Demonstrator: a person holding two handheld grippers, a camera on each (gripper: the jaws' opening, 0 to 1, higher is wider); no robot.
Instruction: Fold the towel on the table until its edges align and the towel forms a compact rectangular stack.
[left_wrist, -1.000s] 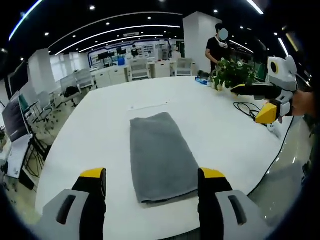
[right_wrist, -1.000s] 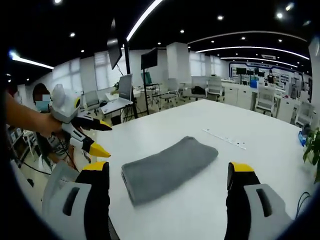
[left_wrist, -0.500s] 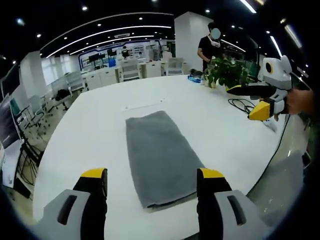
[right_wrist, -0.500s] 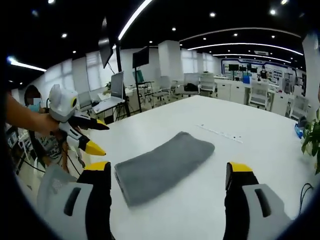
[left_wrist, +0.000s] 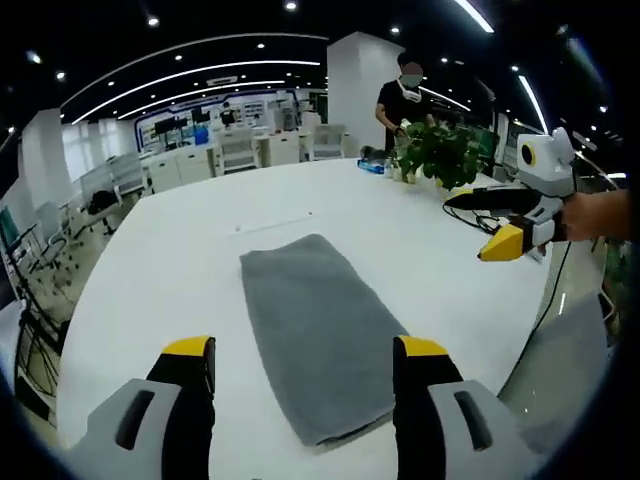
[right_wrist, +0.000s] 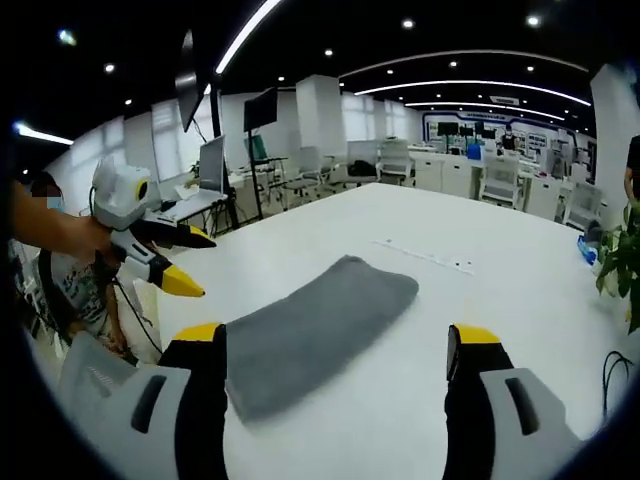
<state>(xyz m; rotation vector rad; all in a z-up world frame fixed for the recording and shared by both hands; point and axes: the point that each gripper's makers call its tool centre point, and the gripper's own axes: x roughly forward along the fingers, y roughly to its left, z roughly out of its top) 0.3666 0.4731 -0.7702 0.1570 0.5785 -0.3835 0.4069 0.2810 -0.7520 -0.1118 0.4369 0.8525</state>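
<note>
Folded towel lying flat, both grippers empty above table

Large white round table (left_wrist: 180, 250) carries a folded grey rectangular terry towel (left_wrist: 310, 325) near its edge. Left gripper (left_wrist: 300, 365) and right gripper (right_wrist: 335, 350) hover, jaws wide apart, holding nothing. Green potted plant (left_wrist: 435, 150) stands at far side.

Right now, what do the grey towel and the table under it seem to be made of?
The towel looks like soft woven cloth, probably terry or microfibre: matte grey, slightly fuzzy, with rounded folded edges. The table looks like a hard, smooth white top, perhaps laminate or painted board: even colour, faint sheen, no grain. Its exact material cannot be told.
</note>
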